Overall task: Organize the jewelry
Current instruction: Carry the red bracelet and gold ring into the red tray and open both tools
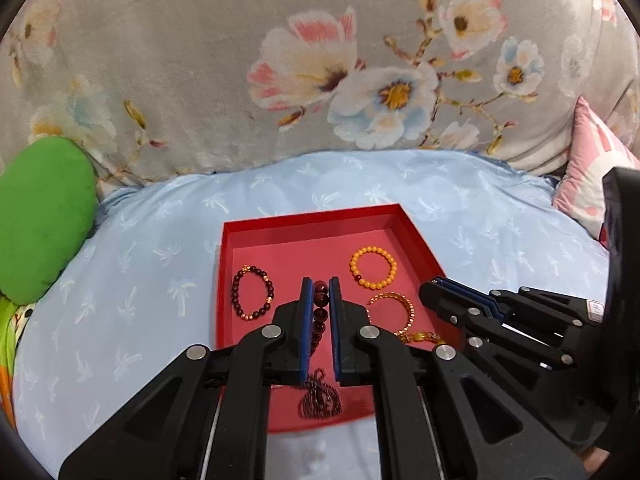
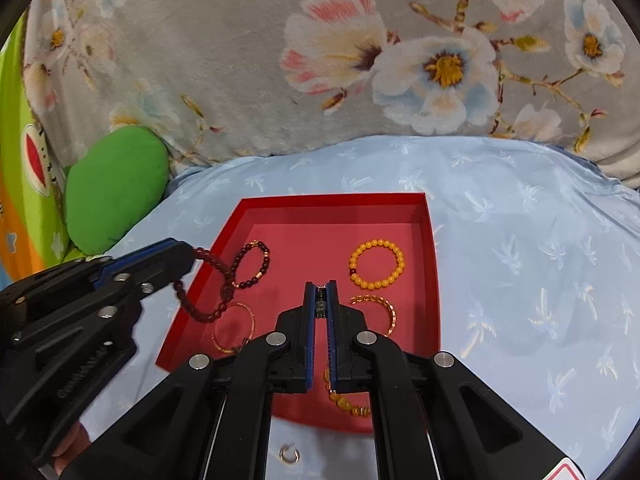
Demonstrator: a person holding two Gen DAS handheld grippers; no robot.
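Observation:
A red tray (image 1: 308, 220) lies on the bed with several bracelets in it. My left gripper (image 1: 319, 282) is shut on a dark red bead bracelet (image 1: 320, 312), which dangles from it above the tray's left rim (image 2: 208, 312). My right gripper (image 2: 320, 288) is shut on a small dark metallic piece (image 2: 320, 303) that I cannot identify. In the tray lie a brown bead bracelet (image 1: 253, 293), a yellow bead bracelet (image 1: 373, 268), a gold chain bracelet (image 1: 394, 312), a thin gold bangle (image 2: 234, 328), an amber bracelet (image 2: 348, 402) and a dark chain (image 1: 320, 398).
The tray rests on a light blue sheet (image 1: 500, 232). A small ring (image 2: 289, 455) lies on the sheet in front of the tray. A green cushion (image 1: 44, 220) sits at the left, a pink pillow (image 1: 588, 176) at the right, a floral blanket (image 1: 240, 60) behind.

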